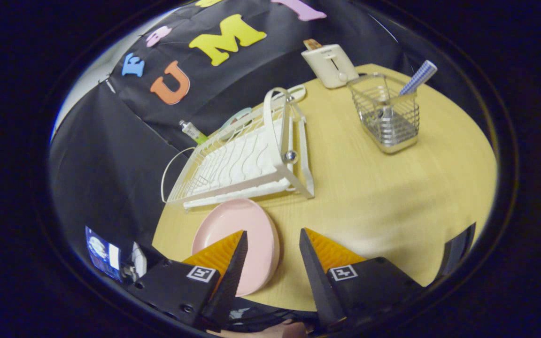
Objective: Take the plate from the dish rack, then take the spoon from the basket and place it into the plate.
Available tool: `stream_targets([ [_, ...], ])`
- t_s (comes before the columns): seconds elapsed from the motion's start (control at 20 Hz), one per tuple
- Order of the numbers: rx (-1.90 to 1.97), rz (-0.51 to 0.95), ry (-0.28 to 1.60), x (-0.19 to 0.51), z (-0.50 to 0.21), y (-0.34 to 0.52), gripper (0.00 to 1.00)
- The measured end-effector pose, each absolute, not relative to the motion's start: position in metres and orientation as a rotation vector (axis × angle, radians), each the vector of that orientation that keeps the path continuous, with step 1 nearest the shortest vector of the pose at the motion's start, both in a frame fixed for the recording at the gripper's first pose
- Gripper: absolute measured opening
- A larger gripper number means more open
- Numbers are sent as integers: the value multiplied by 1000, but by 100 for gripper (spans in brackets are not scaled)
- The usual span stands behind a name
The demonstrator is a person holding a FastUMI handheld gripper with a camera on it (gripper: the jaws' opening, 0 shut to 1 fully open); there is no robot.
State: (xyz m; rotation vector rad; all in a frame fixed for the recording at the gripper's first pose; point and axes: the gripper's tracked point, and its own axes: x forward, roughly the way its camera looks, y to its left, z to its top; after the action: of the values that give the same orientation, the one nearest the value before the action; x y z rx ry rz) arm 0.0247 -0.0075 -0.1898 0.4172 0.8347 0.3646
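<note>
A pink plate (pixel 242 234) lies flat on the wooden table (pixel 392 197), just in front of the white dish rack (pixel 247 159). My gripper (pixel 273 237) is open, with nothing between its fingers; the left finger hangs over the plate's near right part, the right finger over bare table. Beyond the fingers to the right stands a wire basket (pixel 388 117) holding a spoon (pixel 418 77) with a blue checked handle sticking up and out of it.
A white toaster (pixel 330 63) stands behind the basket near the table's far edge. A small bottle (pixel 193 131) and a pale utensil lie behind the rack. A small screen (pixel 104 253) shows off the table's near left side.
</note>
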Motion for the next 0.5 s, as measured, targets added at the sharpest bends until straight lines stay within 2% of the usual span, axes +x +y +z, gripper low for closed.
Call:
stream_targets([
  [0.25, 255, 249, 487, 32, -151, -67, 85],
  [0.4, 229, 204, 388, 26, -145, -93, 93],
  [0.5, 239, 148, 326, 34, -136, -121, 94],
])
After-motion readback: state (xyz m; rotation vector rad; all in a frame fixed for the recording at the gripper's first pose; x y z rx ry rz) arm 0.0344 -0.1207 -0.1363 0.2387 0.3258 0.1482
